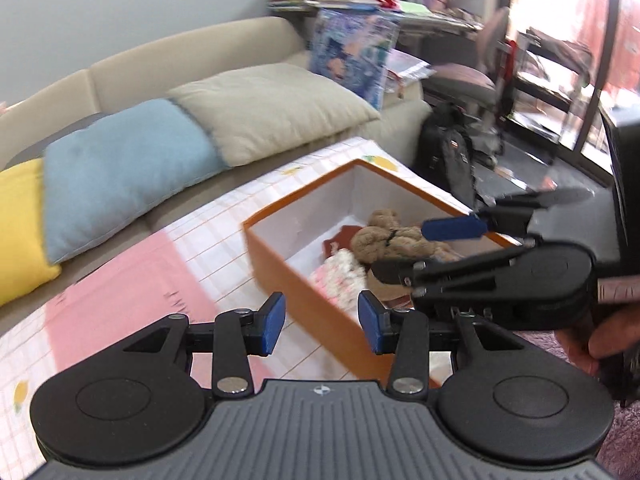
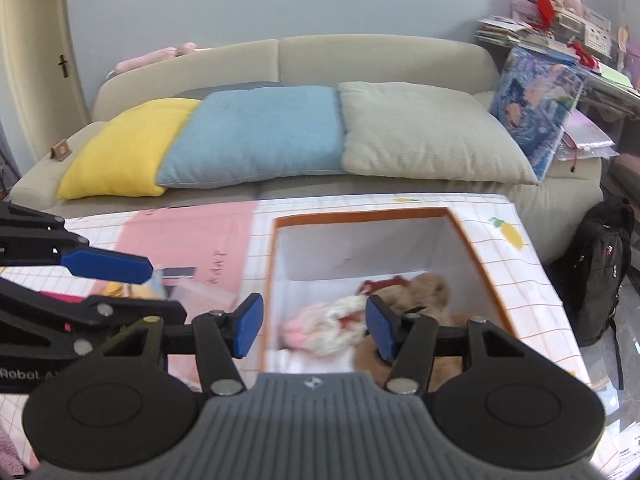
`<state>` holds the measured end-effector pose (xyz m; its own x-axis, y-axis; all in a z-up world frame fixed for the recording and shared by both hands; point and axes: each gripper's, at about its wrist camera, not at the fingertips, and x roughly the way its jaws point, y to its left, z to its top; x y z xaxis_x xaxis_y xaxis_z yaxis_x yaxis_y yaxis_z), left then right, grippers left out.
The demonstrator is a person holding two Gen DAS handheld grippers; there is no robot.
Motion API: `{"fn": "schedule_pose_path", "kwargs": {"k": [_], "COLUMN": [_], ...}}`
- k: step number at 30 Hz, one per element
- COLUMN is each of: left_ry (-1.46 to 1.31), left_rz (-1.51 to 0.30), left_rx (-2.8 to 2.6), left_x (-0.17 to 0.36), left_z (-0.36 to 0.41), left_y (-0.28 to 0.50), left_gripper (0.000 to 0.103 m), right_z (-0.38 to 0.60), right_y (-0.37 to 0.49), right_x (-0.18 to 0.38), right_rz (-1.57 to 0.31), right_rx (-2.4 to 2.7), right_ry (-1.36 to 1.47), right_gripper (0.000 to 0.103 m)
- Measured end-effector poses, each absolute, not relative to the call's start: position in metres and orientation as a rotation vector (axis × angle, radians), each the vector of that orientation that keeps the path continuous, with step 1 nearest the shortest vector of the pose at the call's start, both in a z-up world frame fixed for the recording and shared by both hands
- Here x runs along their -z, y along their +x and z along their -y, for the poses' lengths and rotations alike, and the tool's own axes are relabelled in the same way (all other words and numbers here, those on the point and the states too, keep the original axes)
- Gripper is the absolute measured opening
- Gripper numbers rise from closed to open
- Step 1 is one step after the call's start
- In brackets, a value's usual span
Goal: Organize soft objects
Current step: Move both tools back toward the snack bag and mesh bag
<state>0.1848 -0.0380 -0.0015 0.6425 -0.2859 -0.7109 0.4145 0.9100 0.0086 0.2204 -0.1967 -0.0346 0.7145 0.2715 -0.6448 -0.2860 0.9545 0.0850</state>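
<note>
Both tools, left [image 1: 322, 324] and right [image 2: 312, 326], spread and empty above box [image 2: 480, 256]; toys [image 2: 332, 326] ahead, liable to spill if rim clipped.

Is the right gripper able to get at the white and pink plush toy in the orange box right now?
Probably yes. The right gripper is open and empty above the open-topped orange box, and the white and pink plush toy lies uncovered beside the brown teddy bear.

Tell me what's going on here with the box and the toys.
A person is tidying soft toys with a handheld claw in each hand. A brown teddy bear and a white and pink plush lie inside the orange box on the table. The left claw and the right claw are both open and empty above it.
</note>
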Motion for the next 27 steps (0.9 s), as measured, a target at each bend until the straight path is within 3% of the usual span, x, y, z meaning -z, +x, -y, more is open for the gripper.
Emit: {"fn": "schedule_pose_path", "kwargs": {"k": [14, 16, 22, 27], "left_ry": [0.023, 0.024, 0.064, 0.118], "left_rz": [-0.835, -0.844, -0.873, -0.916], "left_rx": [0.234, 0.221, 0.192, 0.207], "left_x": [0.009, 0.011, 0.011, 0.016], "left_z": [-0.051, -0.064, -0.102, -0.133], "left_y": [0.157, 0.156, 0.164, 0.181], "left_gripper": [0.050, 0.050, 0.051, 0.059], "right_z": [0.121, 0.111, 0.084, 0.069], "right_y": [0.189, 0.193, 0.216, 0.243], "right_x": [0.054, 0.054, 0.057, 0.069], "right_rz": [-0.809, -0.814, -0.834, -0.878], "right_rx": [-0.442, -0.457, -0.491, -0.495], "right_ry": [-0.015, -0.026, -0.075, -0.089], "right_gripper": [0.062, 0.068, 0.071, 0.079]}}
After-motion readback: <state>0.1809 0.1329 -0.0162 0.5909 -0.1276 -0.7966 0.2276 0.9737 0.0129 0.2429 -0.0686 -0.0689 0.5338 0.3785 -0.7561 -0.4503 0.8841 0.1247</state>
